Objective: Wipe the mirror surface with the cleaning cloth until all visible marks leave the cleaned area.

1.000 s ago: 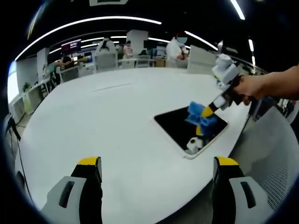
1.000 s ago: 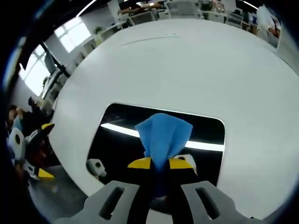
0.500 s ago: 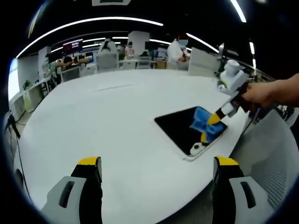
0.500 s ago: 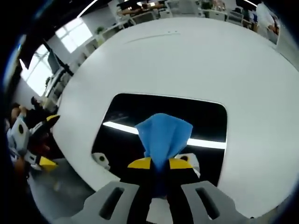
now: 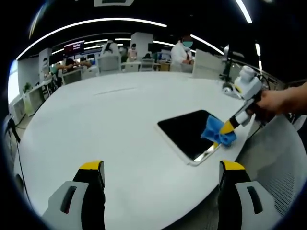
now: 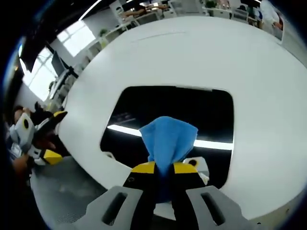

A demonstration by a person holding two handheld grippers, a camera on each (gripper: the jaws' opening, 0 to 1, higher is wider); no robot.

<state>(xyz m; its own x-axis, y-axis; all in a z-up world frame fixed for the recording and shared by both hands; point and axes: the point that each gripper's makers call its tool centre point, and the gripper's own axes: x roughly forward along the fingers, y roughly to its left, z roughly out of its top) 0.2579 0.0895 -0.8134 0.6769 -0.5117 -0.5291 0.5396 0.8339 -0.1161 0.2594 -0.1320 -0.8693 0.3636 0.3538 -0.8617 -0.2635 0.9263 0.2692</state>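
Note:
A dark rectangular mirror with a white frame lies flat near the edge of the round white table. My right gripper is shut on a blue cleaning cloth, and the cloth rests on the mirror's near edge. In the left gripper view the right gripper comes in from the right, held by a hand, pressing the cloth on the mirror's right corner. My left gripper hangs open over the table's near edge, well away from the mirror, holding nothing.
Behind the table stand office desks, chairs and several people. A white mesh chair sits at the right by the table's edge. The left gripper shows at the left of the right gripper view, off the table.
The right gripper has dragged the cloth across the mirror toward its right corner near the table edge. The left gripper has stayed put.

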